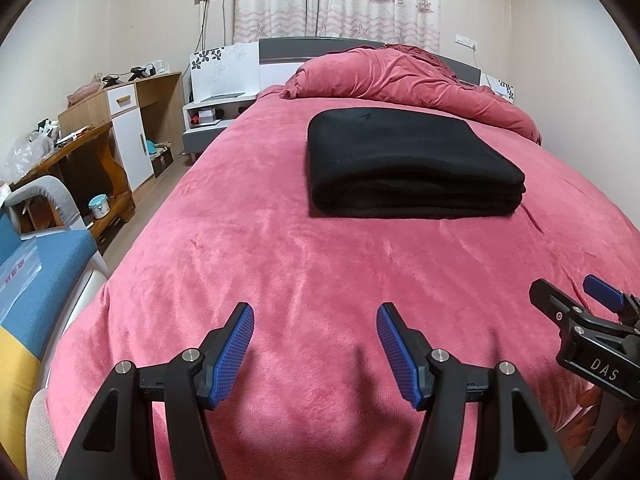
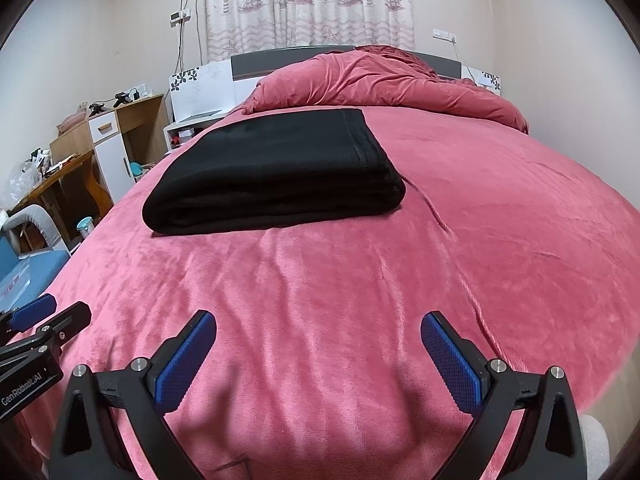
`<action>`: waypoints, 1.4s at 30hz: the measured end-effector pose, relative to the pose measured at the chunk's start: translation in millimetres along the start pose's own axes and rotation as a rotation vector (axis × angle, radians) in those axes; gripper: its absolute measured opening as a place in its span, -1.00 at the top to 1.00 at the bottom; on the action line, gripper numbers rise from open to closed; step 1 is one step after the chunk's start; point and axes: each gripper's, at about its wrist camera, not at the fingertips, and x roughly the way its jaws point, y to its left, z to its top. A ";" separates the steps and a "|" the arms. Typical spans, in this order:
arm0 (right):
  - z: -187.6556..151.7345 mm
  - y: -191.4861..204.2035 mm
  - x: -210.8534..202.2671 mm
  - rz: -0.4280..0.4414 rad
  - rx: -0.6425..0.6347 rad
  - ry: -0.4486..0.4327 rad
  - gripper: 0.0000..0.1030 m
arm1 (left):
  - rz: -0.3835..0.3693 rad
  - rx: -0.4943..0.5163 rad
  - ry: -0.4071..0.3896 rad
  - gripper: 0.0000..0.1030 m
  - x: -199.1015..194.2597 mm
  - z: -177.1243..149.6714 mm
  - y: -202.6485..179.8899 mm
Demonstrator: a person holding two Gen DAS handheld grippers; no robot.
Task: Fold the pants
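The black pants lie on the pink bed as a neat, thick rectangular stack, several layers showing along the near edge, square to the bed and about midway up it. Beyond them a bunched red duvet sits against the headboard. Both tools hover low over the bare bedspread near the foot of the bed, well apart from the garment. The left tool has its blue pads spread wide with nothing between them; the right tool is likewise spread and empty. Each tool shows at the edge of the other's view, side by side.

Judging by the compact, even stack, the folding looks essentially done, and this reads as the closing step. If anything is left, it is a light touch: reach forward, press or square the near edge, without catching a layer and pulling the stack open
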 end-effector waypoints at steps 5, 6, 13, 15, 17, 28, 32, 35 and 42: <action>-0.1 -0.2 0.4 -0.001 0.004 0.002 -0.99 | 0.000 0.000 0.000 -0.27 -0.2 -0.8 -1.4; 0.0 -0.4 0.6 0.000 0.005 0.003 -0.99 | 0.005 0.002 -0.002 -0.27 -0.5 -0.8 -1.4; -0.1 -0.5 1.8 0.000 0.011 0.009 -0.99 | 0.041 0.046 -0.031 -0.27 -4.2 -3.5 -10.9; -0.5 -0.3 2.2 -0.001 0.011 0.010 -0.99 | 0.038 0.049 -0.033 -0.27 -4.5 -3.7 -11.8; -0.6 -0.3 2.3 -0.001 0.012 0.008 -0.99 | 0.036 0.050 -0.032 -0.27 -4.6 -4.2 -12.1; -0.8 -0.4 3.0 -0.001 0.012 0.010 -1.00 | 0.027 0.035 -0.025 -0.27 -3.8 -3.7 -9.6; -0.9 -0.3 3.3 0.000 0.012 0.010 -0.99 | 0.029 0.041 -0.028 -0.27 -4.4 -4.2 -10.5; -0.9 0.1 3.2 -0.001 0.012 0.010 -0.99 | 0.030 0.039 -0.029 -0.27 -4.4 -4.6 -10.7; -1.5 -0.4 5.0 0.004 0.006 0.016 -0.99 | 0.054 0.052 -0.032 -0.27 -4.1 -6.9 -12.8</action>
